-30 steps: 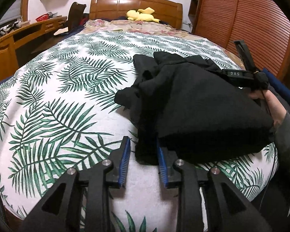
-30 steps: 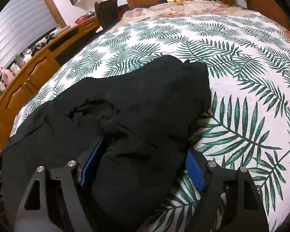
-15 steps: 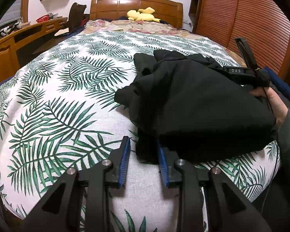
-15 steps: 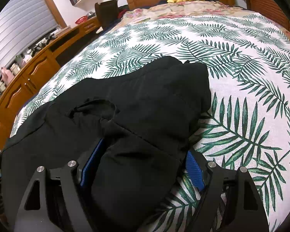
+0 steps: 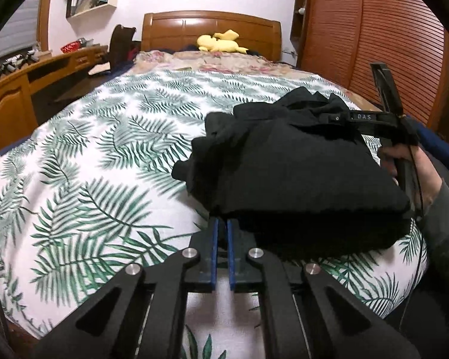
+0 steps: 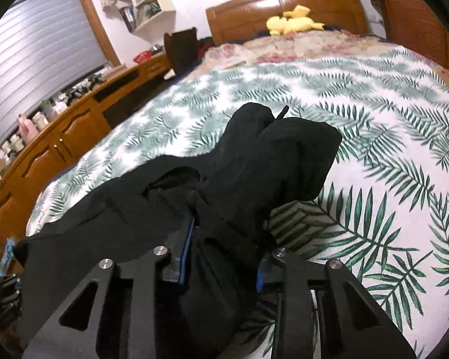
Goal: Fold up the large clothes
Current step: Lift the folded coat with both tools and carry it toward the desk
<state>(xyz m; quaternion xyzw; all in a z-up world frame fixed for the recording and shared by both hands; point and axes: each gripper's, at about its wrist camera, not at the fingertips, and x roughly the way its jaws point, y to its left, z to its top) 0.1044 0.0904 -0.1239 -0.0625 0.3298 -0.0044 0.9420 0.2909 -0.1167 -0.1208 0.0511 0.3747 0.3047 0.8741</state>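
Observation:
A black garment (image 5: 284, 173) lies bunched in a thick bundle on the leaf-print bed cover (image 5: 104, 164), near the bed's front right part. My left gripper (image 5: 221, 224) is shut, its blue pads nearly together, their tips tucked under the bundle's near left edge and pinching the cloth there. In the right wrist view the black garment (image 6: 254, 161) runs up from my right gripper (image 6: 224, 248), whose jaws are closing on a thick bunch of cloth gathered between the pads. The right gripper's body (image 5: 374, 119) and the hand (image 5: 410, 164) holding it show past the bundle.
A wooden headboard (image 5: 212, 27) with a yellow plush toy (image 5: 221, 43) stands at the far end. A long wooden desk (image 6: 60, 143) runs along the left, with a dark chair (image 6: 181, 48). Slatted wardrobe doors (image 5: 389, 45) stand close on the right.
Both pairs of jaws have closed in, the left almost fully and the right onto the gathered cloth. Both grippers have risen a little, and the garment's near edge has lifted off the cover.

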